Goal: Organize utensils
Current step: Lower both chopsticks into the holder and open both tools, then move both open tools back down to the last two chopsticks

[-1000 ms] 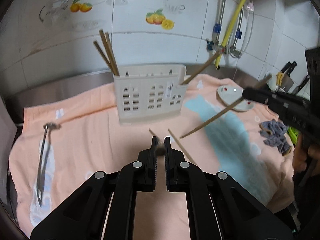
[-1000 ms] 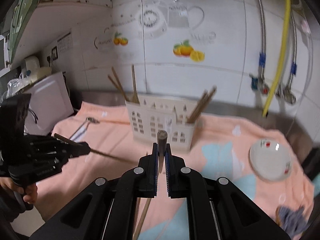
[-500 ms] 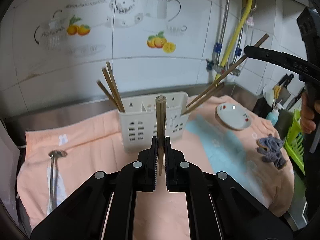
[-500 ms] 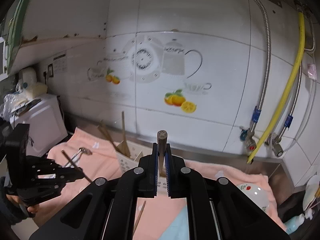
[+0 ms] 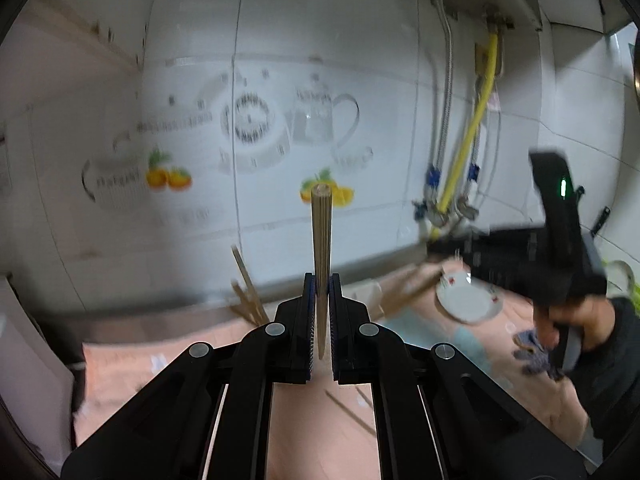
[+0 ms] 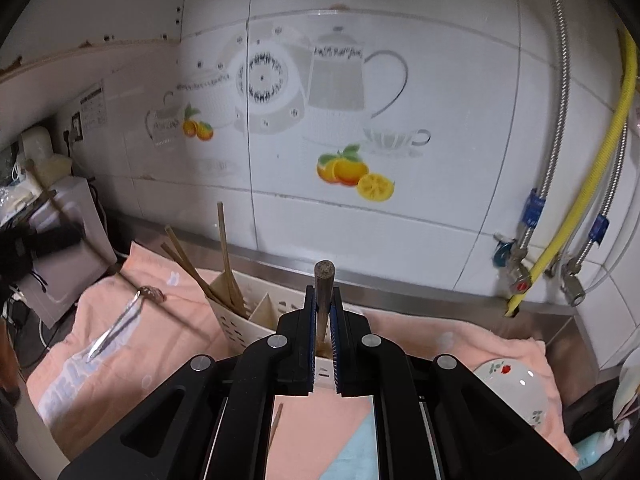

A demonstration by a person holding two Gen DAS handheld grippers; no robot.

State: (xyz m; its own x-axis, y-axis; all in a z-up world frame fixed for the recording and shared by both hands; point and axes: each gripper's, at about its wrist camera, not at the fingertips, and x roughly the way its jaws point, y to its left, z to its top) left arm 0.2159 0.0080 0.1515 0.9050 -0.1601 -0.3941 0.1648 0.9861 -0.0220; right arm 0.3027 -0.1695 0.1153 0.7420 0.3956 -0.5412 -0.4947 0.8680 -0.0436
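- Left wrist view: the left gripper [image 5: 321,300] is clamping a wooden chopstick [image 5: 321,248] between its fingers, and the stick is pointing up toward the tiled wall [image 5: 280,80]. Behind the fingers, blurred chopsticks in the holder [image 5: 246,292] are leaning over the peach towel [image 5: 120,368]. On the right, the other gripper [image 5: 472,256] is showing, blurred, beside a white plate [image 5: 468,300].
- Right wrist view: the right gripper [image 6: 323,320] is pinching a darker chopstick [image 6: 323,292], standing nearly upright just above the white utensil holder [image 6: 240,320]. Three chopsticks [image 6: 224,256] are standing in the holder's left compartment. A metal spoon [image 6: 120,324] is lying on the towel [image 6: 460,336], left of the holder.
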